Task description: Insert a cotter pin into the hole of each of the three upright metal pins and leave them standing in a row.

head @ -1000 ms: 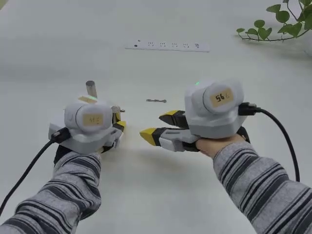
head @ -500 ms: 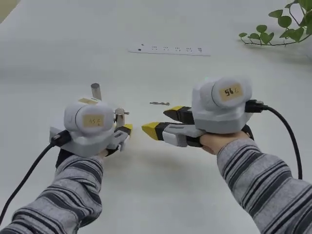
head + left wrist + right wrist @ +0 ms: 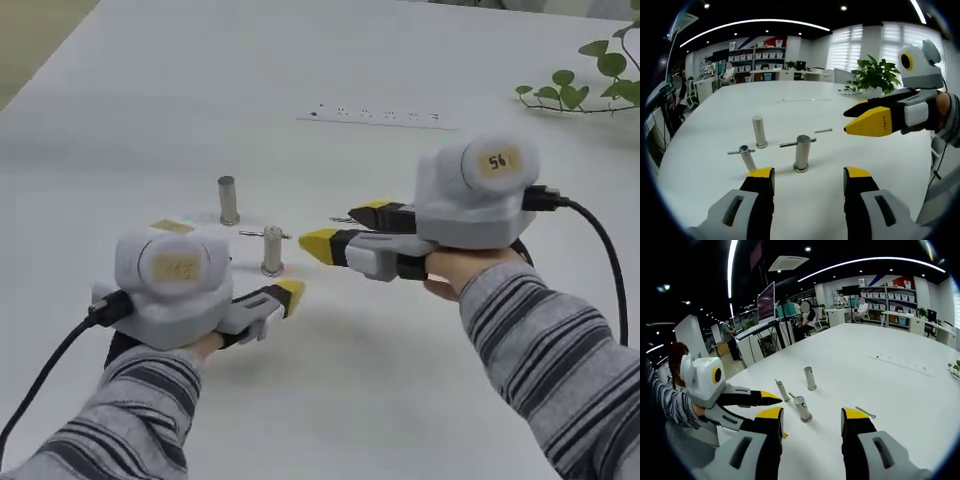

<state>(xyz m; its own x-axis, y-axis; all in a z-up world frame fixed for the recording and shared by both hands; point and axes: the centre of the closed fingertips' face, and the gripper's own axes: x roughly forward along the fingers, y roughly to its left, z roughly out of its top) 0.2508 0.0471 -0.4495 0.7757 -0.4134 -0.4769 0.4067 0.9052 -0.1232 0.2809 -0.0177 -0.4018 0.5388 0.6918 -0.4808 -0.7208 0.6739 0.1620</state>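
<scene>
Step in hand: two of the three metal pins already carry a cotter pin, so by my reading the third insertion is the one left to do.
Near pin (image 3: 801, 152): upright in the middle of the white table (image 3: 400, 380), just beyond the left gripper's tips; the first cotter pin (image 3: 788, 144) passes through its head.
Left pin (image 3: 746, 160): crossed by the second cotter pin (image 3: 734, 151). It looks tilted in the left gripper view, though the fisheye may be bending it.
Far pin (image 3: 228, 200): upright and bare, with nothing through its top as far as can be made out.
Loose cotter pin (image 3: 823, 131): lies flat on the table to the right of the pins, on the far side of the right gripper's jaws.
Left gripper (image 3: 809, 174): jaws apart and holding nothing, low on the near side of the pins.
Right gripper (image 3: 811, 414): jaws apart and empty, pointing left toward the pins.
Next move: probably the right gripper goes down to the loose cotter pin and closes on one end, leaving the shank free to enter the hole.
What it calls for: a fine pinch on a thin pin lying flat, the far pin's hole turned to face the shank, and perhaps the left gripper steadying that pin so it stays standing.
Row: near pin and far pin stand close together; the left pin's posture may need checking.
</scene>
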